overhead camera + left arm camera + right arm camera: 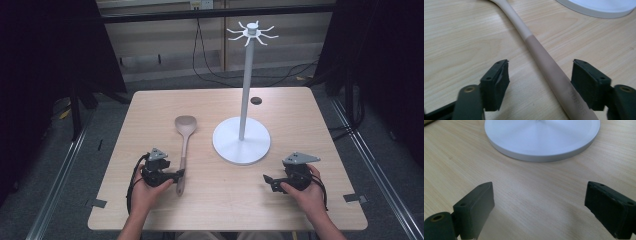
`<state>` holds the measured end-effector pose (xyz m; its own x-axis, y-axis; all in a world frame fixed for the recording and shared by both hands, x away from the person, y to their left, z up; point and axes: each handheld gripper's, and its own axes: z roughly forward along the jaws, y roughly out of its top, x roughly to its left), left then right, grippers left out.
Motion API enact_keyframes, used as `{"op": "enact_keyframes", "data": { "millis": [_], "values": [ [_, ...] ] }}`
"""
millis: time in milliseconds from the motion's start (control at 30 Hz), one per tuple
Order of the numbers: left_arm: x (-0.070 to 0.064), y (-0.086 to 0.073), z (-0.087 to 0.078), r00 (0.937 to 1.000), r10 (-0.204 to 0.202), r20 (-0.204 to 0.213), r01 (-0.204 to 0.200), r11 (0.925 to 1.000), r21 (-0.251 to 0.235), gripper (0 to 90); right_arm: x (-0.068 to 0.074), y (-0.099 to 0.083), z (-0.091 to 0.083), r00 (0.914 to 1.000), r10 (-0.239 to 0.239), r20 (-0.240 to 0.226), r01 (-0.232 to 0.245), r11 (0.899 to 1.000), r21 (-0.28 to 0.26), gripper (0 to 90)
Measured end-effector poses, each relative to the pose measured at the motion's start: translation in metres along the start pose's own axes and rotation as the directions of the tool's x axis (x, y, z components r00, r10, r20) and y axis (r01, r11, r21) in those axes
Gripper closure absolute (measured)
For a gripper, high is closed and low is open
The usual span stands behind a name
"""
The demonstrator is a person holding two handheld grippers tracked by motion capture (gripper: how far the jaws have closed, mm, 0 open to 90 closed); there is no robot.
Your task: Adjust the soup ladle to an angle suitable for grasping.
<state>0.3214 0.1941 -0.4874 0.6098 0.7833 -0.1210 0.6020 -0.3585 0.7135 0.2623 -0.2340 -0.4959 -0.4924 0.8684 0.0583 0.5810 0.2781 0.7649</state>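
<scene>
Left gripper view showed released jaws straddling the spoon (544,62) handle off-centre, so closing could've nudged it sideways.

Pale wood, white stand, black grippers

The table (150,112) is light beige wood with fine streaked grain, and a small black disc (256,101) sits beyond the stand. The stand (242,141) is plain white throughout: round base, thin pole and hooked crown. Left of the stand, the wooden spoon (184,145) is pale tan at the bowl and upper shaft, turning a darker brownish tone along the handle, where faint embossed lettering shows. The left gripper (540,85) and right gripper (539,210) are black with dark ribbed pads, each topped by a grey plate. The floor around the table is grey.
</scene>
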Motion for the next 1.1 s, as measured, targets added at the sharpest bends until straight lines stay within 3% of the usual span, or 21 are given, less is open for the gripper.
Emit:
{"op": "enact_keyframes", "data": {
  "millis": [133,267,367,433,533,700,767,833,900,1067,1100],
  "values": [
    [-0.003,0.001,0.001,0.9992,-0.001,0.039,0.001,1.0000,-0.001,45.9,0.001,0.000,0.000,1.0000,0.002,0.004,-0.002,1.000,0.005,8.7],
    [-0.003,0.003,-0.001,0.9997,0.019,0.015,-0.019,0.9998,0.001,67.8,0.001,0.000,0.000,1.0000,0.002,-0.002,-0.002,1.000,0.003,8.7],
    [0.001,0.002,-0.003,0.9997,0.023,0.012,-0.023,0.9997,0.003,77.4,0.001,0.000,0.000,1.0000,0.003,-0.001,-0.003,1.000,0.002,8.7],
    [0.002,0.000,-0.001,1.0000,0.006,-0.002,-0.006,0.9999,0.008,80.1,0.001,0.000,0.000,1.0000,0.005,0.000,-0.005,1.000,0.002,8.7],
    [0.002,-0.003,0.003,0.9996,0.016,0.022,-0.017,0.9993,0.033,82.1,0.001,0.000,0.000,1.0000,0.005,-0.001,-0.005,1.000,0.002,8.7],
    [0.000,-0.001,0.004,0.9990,0.029,0.034,-0.030,0.9990,0.033,84.6,0.002,0.000,0.000,1.0000,-0.005,-0.002,0.005,1.000,0.000,8.7],
    [-0.001,-0.002,0.004,0.9989,0.021,0.042,-0.022,0.9991,0.036,86.8,0.002,0.000,0.001,0.9999,-0.011,-0.004,0.011,1.000,0.002,8.7],
    [-0.001,-0.003,0.006,0.9970,-0.009,0.076,0.007,0.9997,0.025,89.3,0.003,0.000,0.001,0.9999,-0.011,-0.005,0.011,1.000,0.004,8.7],
    [-0.003,-0.003,0.006,0.9968,-0.014,0.079,0.012,0.9996,0.024,89.7,0.003,0.001,0.001,0.9999,-0.011,-0.008,0.011,1.000,0.004,8.7],
    [-0.013,-0.001,0.012,0.9916,0.008,0.129,-0.011,0.9996,0.027,90.0,0.004,0.001,0.002,0.9999,-0.013,-0.006,0.013,1.000,0.006,8.7],
    [-0.015,-0.001,0.013,0.9910,0.032,0.130,-0.036,0.9989,0.029,90.0,0.004,0.001,0.002,0.9999,-0.013,-0.006,0.013,1.000,0.005,8.7]
  ]
}}
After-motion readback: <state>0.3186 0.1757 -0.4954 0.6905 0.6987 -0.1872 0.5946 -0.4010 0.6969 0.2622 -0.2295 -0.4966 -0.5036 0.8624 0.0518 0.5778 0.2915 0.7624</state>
